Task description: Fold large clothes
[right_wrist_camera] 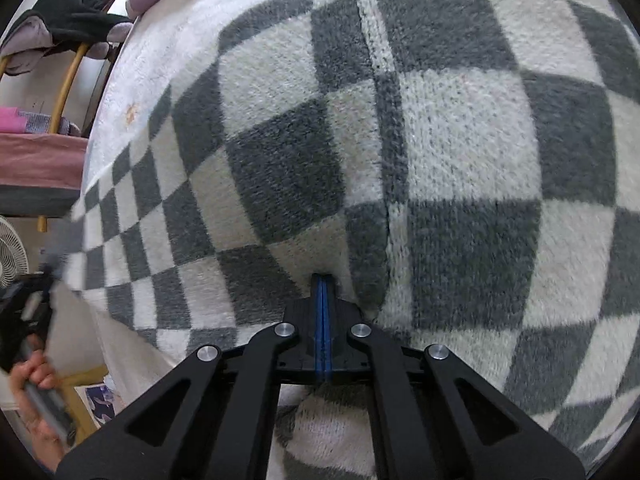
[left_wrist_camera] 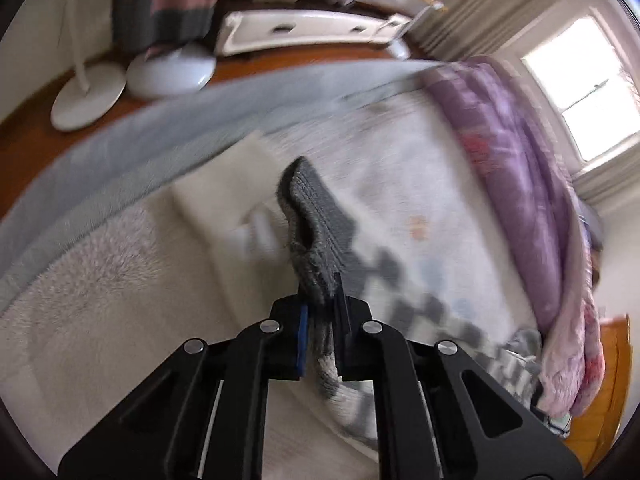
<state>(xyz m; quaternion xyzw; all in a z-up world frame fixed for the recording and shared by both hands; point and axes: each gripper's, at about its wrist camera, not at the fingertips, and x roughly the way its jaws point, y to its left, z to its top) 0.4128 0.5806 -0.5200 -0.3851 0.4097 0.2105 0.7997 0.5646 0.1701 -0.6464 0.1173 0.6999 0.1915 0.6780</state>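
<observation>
A grey-and-white checkered fleece garment (right_wrist_camera: 460, 140) lies spread on the bed and fills the right wrist view, with a seam (right_wrist_camera: 384, 100) running down its middle. My right gripper (right_wrist_camera: 322, 280) is shut, its blue pads flush together and its tips pressed into the fleece. No cloth shows between the pads. In the left wrist view my left gripper (left_wrist_camera: 322, 300) is shut on the garment's grey ribbed edge (left_wrist_camera: 316, 216), which stands up above the bed. The rest of the checkered garment (left_wrist_camera: 420, 304) trails down to the right.
A white fluffy bed cover (left_wrist_camera: 400, 152) lies under the garment, and a purple quilt (left_wrist_camera: 520, 140) is heaped along its far right side. Two white fan bases (left_wrist_camera: 88, 100) stand on the wooden floor beyond the bed. A person's hand (right_wrist_camera: 36, 368) is at the lower left.
</observation>
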